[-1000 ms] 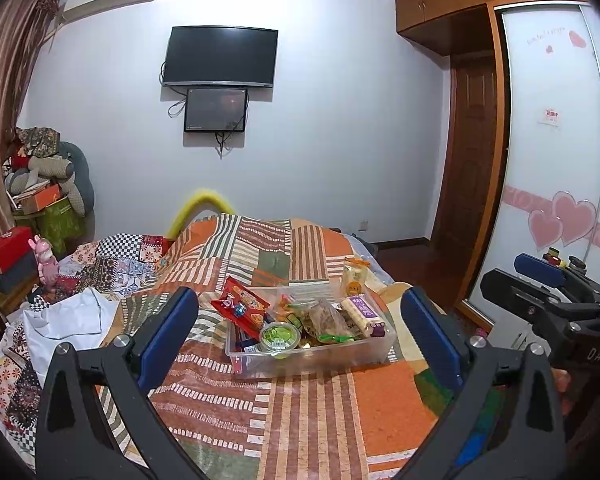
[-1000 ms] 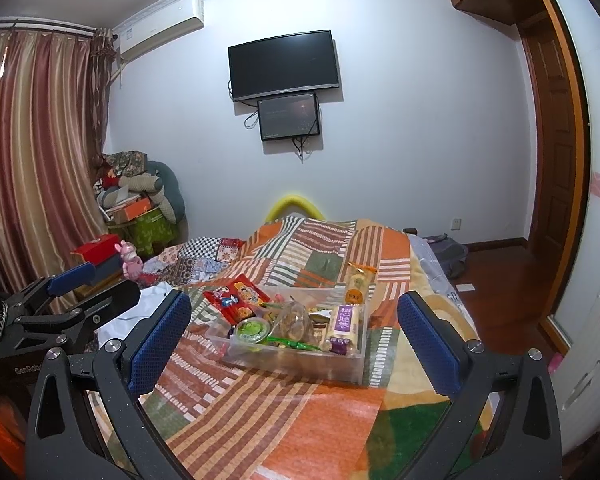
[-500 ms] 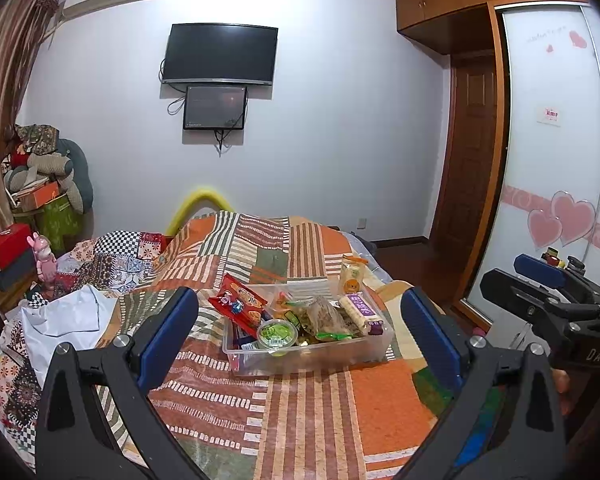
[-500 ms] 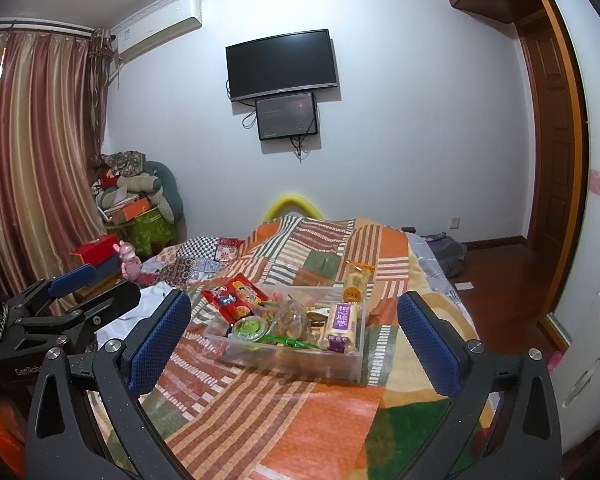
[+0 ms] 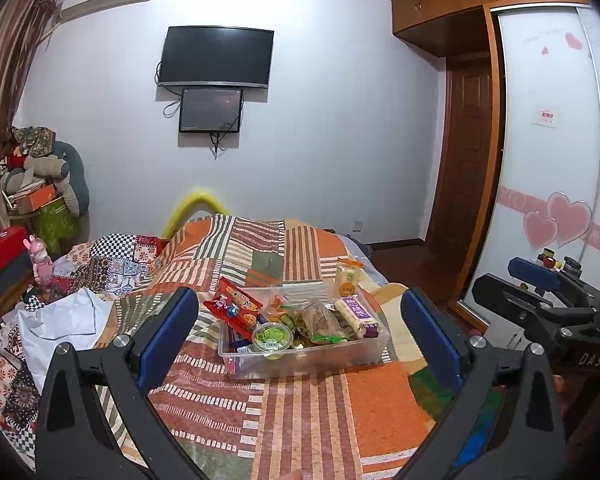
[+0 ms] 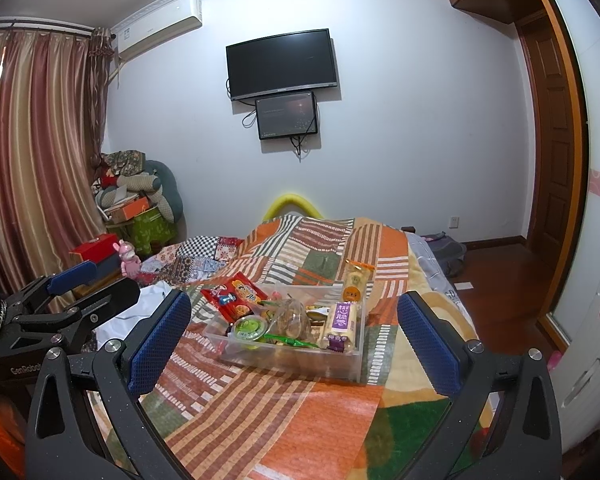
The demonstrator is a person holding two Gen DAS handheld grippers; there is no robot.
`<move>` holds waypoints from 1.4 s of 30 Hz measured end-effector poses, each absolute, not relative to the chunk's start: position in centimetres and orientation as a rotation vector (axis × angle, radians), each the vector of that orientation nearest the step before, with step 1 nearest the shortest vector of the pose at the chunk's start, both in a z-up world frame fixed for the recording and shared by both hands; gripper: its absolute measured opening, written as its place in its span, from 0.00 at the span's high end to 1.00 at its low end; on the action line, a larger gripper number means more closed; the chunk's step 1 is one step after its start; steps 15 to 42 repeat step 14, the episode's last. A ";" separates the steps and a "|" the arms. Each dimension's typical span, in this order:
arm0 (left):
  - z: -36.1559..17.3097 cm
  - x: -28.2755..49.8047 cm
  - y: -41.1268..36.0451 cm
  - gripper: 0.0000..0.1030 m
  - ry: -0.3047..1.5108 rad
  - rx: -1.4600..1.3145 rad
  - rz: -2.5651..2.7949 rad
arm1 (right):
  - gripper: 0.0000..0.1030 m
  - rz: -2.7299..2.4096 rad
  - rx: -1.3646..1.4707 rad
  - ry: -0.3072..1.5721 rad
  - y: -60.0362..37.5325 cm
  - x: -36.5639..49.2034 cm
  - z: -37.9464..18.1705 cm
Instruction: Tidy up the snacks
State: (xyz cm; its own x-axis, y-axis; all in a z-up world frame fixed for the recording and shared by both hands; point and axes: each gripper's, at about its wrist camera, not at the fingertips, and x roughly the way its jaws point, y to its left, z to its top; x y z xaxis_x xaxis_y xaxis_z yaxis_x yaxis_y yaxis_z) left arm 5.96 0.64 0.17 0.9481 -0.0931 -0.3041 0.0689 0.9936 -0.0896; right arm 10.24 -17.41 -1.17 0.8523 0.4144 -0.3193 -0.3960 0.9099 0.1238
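A clear plastic box (image 5: 352, 354) (image 6: 340, 364) full of snacks sits on the patchwork bedspread. In it are a red biscuit packet (image 5: 234, 307) (image 6: 238, 296), a green jelly cup (image 5: 273, 336) (image 6: 251, 327), a purple-labelled bar (image 5: 356, 312) (image 6: 342, 320) and an upright yellow packet (image 5: 348, 280) (image 6: 355, 280). My left gripper (image 5: 300, 332) is open and empty, held back from the box. My right gripper (image 6: 294, 336) is open and empty, also short of the box. Each gripper shows at the edge of the other's view.
The bedspread (image 5: 300, 412) covers the bed. White cloth (image 5: 60, 324) and patterned bedding lie to the left. Boxes and stuffed items (image 5: 32, 196) pile up by the curtain. A wardrobe (image 5: 548, 184) and a door (image 6: 552, 160) stand on the right.
Both views have shifted slightly; the snack box sits a little nearer in each. Both grippers stay open and empty.
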 end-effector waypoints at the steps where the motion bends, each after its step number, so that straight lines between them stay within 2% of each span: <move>1: 0.2 5.9 0.6 0.00 0.313 -0.080 -0.084 | 0.00 0.427 0.055 0.349 -17.5 10.2 -1.1; 42: 0.0 6.0 1.0 0.00 0.326 -0.108 -0.086 | 0.00 0.430 0.051 0.355 -17.4 10.4 -1.2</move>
